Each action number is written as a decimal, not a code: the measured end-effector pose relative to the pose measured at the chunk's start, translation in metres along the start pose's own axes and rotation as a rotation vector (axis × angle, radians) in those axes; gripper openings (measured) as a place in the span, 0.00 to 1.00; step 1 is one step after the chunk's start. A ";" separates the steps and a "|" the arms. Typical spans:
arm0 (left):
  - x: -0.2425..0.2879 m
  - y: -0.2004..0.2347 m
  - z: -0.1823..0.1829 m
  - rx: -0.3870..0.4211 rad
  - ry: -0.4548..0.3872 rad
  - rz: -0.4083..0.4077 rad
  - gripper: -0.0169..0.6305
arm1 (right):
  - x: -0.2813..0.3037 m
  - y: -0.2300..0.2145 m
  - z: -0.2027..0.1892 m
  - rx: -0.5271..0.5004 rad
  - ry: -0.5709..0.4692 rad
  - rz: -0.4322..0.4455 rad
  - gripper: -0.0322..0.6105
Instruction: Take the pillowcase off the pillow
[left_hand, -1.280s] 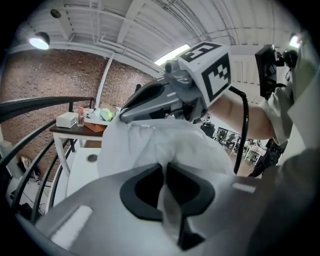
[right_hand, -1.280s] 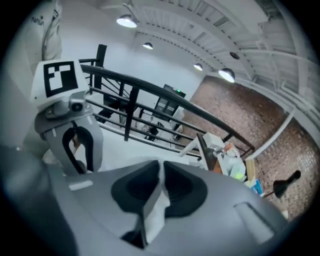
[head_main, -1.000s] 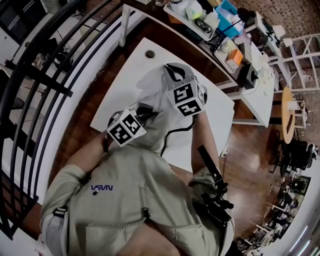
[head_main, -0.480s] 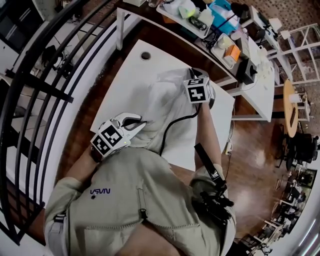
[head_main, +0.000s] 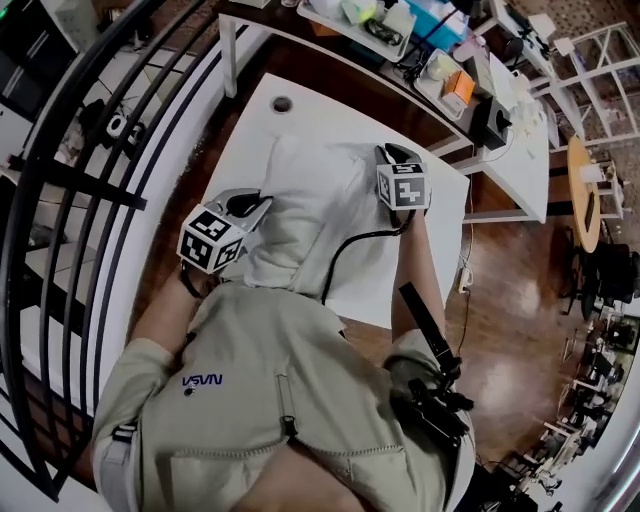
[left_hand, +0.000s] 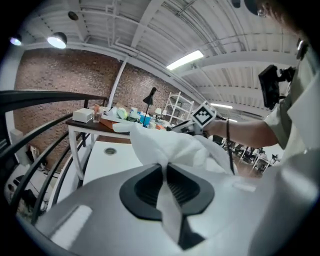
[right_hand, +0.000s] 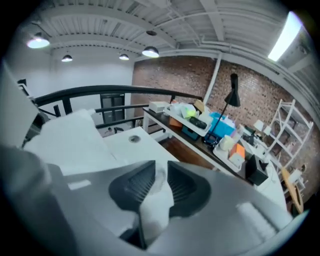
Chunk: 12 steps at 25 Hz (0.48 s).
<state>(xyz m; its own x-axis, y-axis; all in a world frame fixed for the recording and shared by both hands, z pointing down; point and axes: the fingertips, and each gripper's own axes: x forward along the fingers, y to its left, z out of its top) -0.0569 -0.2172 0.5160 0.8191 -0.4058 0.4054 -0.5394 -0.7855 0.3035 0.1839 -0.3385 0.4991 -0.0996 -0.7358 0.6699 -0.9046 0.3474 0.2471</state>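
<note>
A white pillow in its pillowcase (head_main: 305, 215) lies on the white table (head_main: 262, 125). My left gripper (head_main: 260, 200) is at the pillow's left edge, shut on a thin fold of the pillowcase (left_hand: 170, 147); the fold runs between its pads (left_hand: 150, 187). My right gripper (head_main: 388, 152) is at the pillow's far right corner. Its jaws have just been opening a little, and a wad of the white cloth (right_hand: 159, 192) still fills the gap and touches both pads (right_hand: 137, 185). The right gripper's marker cube (left_hand: 205, 114) shows beyond the cloth in the left gripper view.
A black railing (head_main: 90, 150) runs along the left. A cluttered desk (head_main: 430, 60) stands just behind the table. The tabletop has a round cable hole (head_main: 283, 103). A black cable (head_main: 350, 245) trails across the pillow's near side.
The pillow was bunched up high between the grippers and now lies spread flat on the table. The right gripper went down and to the far right corner. The left gripper shifted left.
</note>
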 end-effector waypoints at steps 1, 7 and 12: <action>0.006 0.008 -0.002 0.025 0.026 0.039 0.08 | -0.007 0.004 0.006 0.009 -0.031 0.005 0.17; 0.010 0.029 -0.017 0.081 0.070 0.191 0.16 | -0.072 0.036 0.020 0.142 -0.233 -0.021 0.19; -0.012 0.032 -0.009 0.034 -0.044 0.199 0.21 | -0.112 0.079 -0.001 0.236 -0.280 -0.057 0.16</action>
<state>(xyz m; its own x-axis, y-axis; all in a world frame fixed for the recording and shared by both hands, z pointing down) -0.0861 -0.2329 0.5287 0.7051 -0.5743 0.4160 -0.6853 -0.7025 0.1918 0.1236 -0.2279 0.4440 -0.1258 -0.8919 0.4344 -0.9795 0.1812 0.0884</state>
